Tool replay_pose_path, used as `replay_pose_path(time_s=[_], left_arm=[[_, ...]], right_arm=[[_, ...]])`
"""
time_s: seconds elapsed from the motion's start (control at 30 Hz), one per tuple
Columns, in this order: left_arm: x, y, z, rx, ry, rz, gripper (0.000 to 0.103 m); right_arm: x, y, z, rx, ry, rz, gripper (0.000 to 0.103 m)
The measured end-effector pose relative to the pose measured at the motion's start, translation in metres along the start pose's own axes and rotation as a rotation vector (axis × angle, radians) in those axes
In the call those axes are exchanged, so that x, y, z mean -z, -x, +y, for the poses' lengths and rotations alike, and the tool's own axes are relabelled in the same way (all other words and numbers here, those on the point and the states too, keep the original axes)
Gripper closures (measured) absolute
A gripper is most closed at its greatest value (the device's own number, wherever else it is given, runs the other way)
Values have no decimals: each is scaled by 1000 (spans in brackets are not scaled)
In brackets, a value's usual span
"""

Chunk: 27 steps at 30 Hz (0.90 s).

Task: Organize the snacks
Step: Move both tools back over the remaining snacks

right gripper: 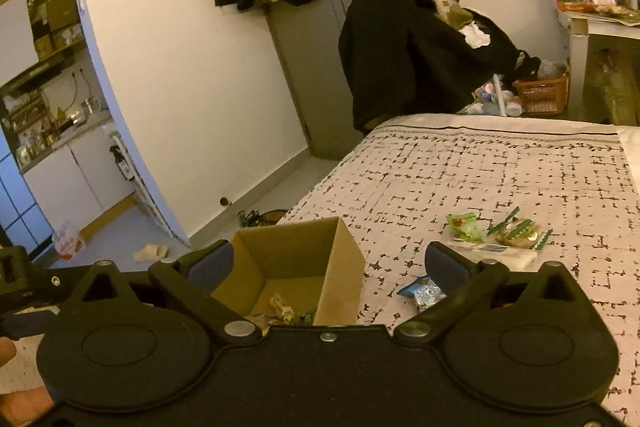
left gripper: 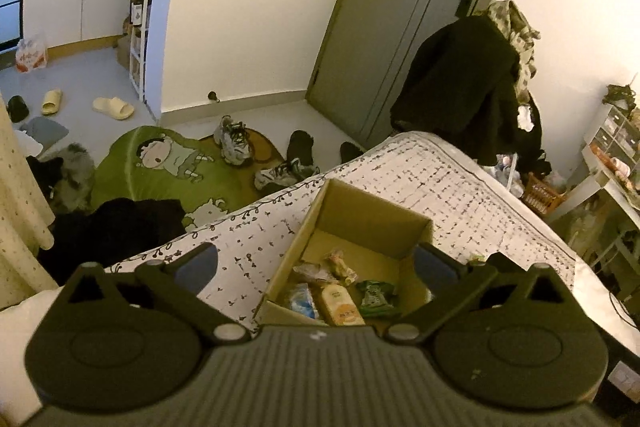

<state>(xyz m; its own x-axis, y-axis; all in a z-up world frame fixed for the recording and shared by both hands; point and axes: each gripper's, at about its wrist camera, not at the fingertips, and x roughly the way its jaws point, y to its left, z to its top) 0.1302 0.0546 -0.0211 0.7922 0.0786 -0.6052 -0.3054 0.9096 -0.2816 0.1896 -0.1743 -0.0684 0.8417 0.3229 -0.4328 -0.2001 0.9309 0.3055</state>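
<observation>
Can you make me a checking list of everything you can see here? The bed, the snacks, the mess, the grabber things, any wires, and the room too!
Surface: bed cover, patterned, box and snacks on it.
Job's things: open cardboard box holding several snack packets; loose snacks and a blue packet lie on the cover beside it.
Clutter: shoes, slippers and dark clothes on the floor.
Grippers: left gripper and right gripper, jaws wide, nothing held.
Cables: nothing seen on the bed.
Surroundings: grey door, coats hung above, kitchen through an arch.

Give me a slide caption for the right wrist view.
Open right gripper above cardboard box; snack packets wait on bedspread.
</observation>
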Motion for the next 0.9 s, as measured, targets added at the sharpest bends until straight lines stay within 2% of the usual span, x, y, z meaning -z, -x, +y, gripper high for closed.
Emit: replay_pose_path(time_s=[0.13,0.53,0.9], left_arm=[[4,10,-4,4,-16,-17,0],[12,31,-10,43,-36,-23,0],[19,37,-18,60,-40,-10,0]], right_arm=[[-1,11,-3,16,-17,-18,0],[-4,46,-12,-25,-61,-35,0],[-9,65,-20,-6,1,-3,0]])
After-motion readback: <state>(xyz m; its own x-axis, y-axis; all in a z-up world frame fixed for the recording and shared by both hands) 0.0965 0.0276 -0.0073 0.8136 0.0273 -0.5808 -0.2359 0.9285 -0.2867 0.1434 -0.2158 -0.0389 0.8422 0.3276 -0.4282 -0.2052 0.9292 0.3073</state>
